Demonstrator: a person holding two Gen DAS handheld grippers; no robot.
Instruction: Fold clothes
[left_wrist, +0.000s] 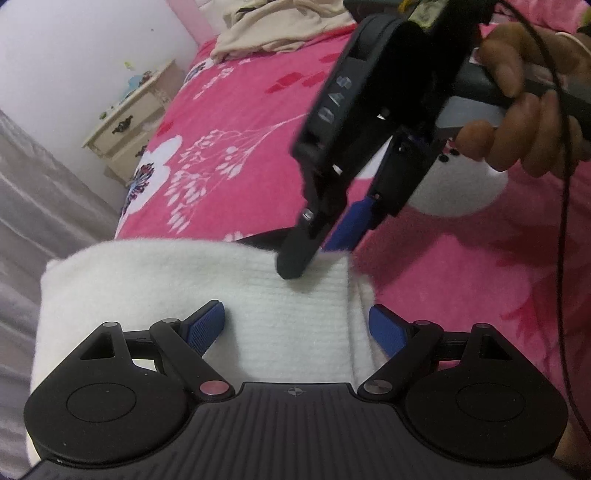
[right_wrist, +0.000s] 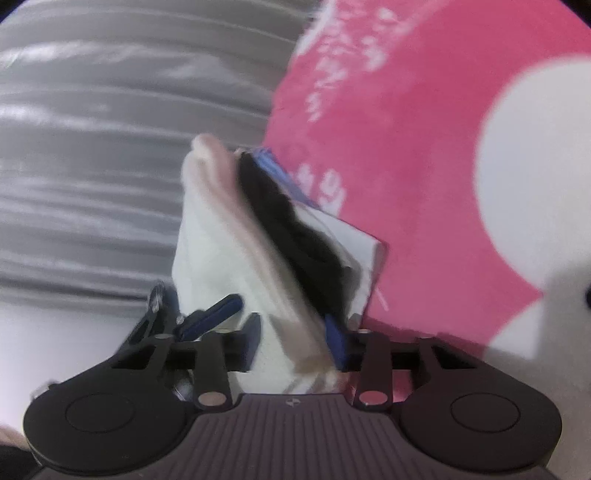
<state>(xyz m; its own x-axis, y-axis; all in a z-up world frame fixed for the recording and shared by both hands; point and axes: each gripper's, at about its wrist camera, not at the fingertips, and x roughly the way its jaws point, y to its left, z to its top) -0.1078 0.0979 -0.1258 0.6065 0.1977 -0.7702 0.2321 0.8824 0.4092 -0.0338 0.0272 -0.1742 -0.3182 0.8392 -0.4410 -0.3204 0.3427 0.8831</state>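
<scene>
A white ribbed knit garment (left_wrist: 192, 295), folded thick, hangs at the near edge of the pink bed. My left gripper (left_wrist: 297, 326) is open above it, its blue pads set wide on either side of the ribbed panel. My right gripper (left_wrist: 317, 254), held by a hand (left_wrist: 524, 110), comes down from the upper right and pinches the garment's far edge. In the right wrist view, the right gripper (right_wrist: 293, 343) is shut on the white garment (right_wrist: 207, 258), which has a black layer (right_wrist: 295, 243) tucked in the fold. One left fingertip (right_wrist: 218, 314) shows beside it.
The pink floral bedspread (left_wrist: 258, 110) stretches away behind. A heap of beige clothes (left_wrist: 273, 29) lies at its far end. A cream nightstand (left_wrist: 125, 122) stands by the wall, and a grey curtain (left_wrist: 37, 229) hangs on the left. A black cable (left_wrist: 565, 221) trails down the right.
</scene>
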